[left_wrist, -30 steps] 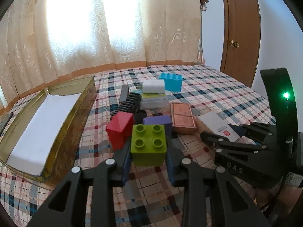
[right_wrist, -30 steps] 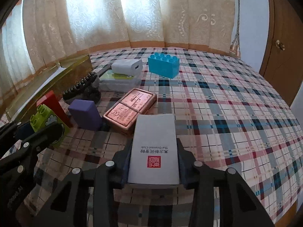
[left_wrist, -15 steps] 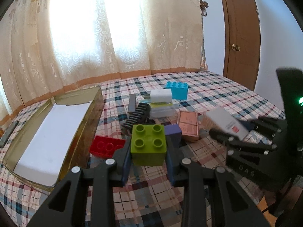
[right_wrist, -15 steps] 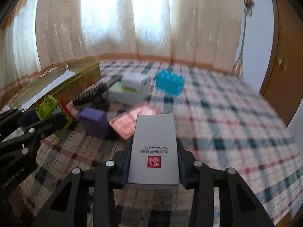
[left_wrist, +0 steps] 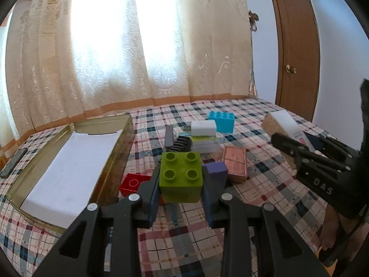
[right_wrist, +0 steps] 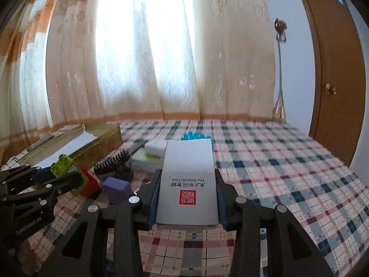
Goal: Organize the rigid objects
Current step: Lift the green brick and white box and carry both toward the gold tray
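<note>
A green brick (left_wrist: pixel 181 176) is clamped in the left gripper (left_wrist: pixel 181 204) and a white box (right_wrist: pixel 188 182) in the right gripper (right_wrist: pixel 188 204), both lifted right of the tin (left_wrist: pixel 115 152), presumably for stowing there.

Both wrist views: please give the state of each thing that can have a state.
Left gripper: shut on the lime green four-stud brick, lifted.
Right gripper: shut on the white flat printed box, lifted.
Gold metal tin: open, white lining, nothing inside.
Brown wooden door: closed.
Red toy brick: tipped on its side.
</note>
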The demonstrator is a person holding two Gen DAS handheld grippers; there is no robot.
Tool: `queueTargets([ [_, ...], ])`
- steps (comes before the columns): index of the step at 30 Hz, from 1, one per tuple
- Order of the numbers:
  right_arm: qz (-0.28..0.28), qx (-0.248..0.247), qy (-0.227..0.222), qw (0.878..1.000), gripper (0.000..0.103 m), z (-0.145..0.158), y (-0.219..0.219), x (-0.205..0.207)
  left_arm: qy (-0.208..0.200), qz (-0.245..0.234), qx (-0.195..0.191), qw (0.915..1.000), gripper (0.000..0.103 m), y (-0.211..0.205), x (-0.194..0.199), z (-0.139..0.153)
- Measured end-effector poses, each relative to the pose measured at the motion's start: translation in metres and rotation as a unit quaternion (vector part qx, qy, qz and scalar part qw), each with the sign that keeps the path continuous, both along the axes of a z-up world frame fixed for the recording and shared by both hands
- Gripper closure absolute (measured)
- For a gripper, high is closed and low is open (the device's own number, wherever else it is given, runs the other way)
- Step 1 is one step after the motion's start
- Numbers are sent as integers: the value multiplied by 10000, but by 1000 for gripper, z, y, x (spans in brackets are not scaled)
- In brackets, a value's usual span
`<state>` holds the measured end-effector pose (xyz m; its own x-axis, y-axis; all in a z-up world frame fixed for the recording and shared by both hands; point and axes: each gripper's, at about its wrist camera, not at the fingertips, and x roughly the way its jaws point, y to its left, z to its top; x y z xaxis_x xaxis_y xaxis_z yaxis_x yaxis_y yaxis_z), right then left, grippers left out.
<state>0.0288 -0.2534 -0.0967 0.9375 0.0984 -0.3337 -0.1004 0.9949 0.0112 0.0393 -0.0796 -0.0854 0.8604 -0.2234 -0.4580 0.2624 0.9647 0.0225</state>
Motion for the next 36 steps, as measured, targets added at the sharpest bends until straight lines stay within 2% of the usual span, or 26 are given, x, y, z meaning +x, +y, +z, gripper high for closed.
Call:
queueTargets([
  [6,-92,44,-417,9991,60,3,-3,-15,-153,139,-83,9998,73,5,-3,2],
  [14,-305,150,-635,9974,60,4,-6,-23,-313,320,-51,9990,73,6,-7,2],
  [36,-51,-39,-707,9975,60,1,28,-32,-741,597,-91,9954,73,28,-21,4],
])
